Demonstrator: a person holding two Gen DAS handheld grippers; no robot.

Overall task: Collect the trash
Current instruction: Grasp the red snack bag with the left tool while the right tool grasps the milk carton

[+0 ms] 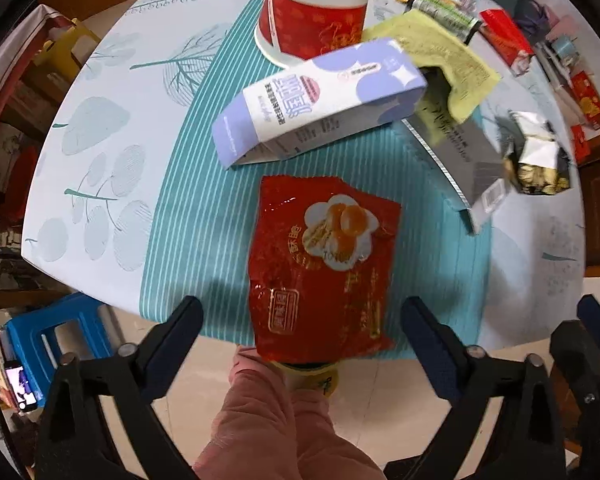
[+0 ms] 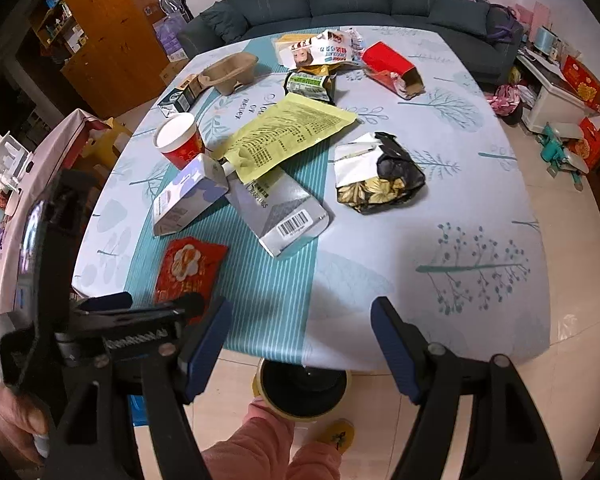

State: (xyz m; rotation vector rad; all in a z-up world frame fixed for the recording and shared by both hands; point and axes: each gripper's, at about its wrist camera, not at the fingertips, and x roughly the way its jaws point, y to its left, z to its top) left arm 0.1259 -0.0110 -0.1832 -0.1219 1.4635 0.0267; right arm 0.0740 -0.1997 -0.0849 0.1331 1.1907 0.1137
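A red snack wrapper (image 1: 320, 264) (image 2: 190, 268) lies flat on the teal striped runner near the table's front edge. My left gripper (image 1: 302, 320) (image 2: 156, 304) points straight down over the wrapper's near end. Its fingers stand wide on either side and the pads are clear of the wrapper, so it is open. My right gripper (image 2: 300, 320) hangs open over the table's front edge, to the right of the wrapper, with nothing between its fingers. A yellow bin with a black liner (image 2: 304, 388) stands on the floor under that edge.
Further back lie a white-and-purple carton (image 1: 320, 104), a red paper cup (image 1: 316, 20), a yellow pouch (image 2: 288, 132), a silver barcode pouch (image 2: 284, 216) and a black-and-gold foil bag (image 2: 380, 176). A blue stool (image 1: 56, 332) stands left; a person's pink-clad leg (image 1: 268, 420) is below.
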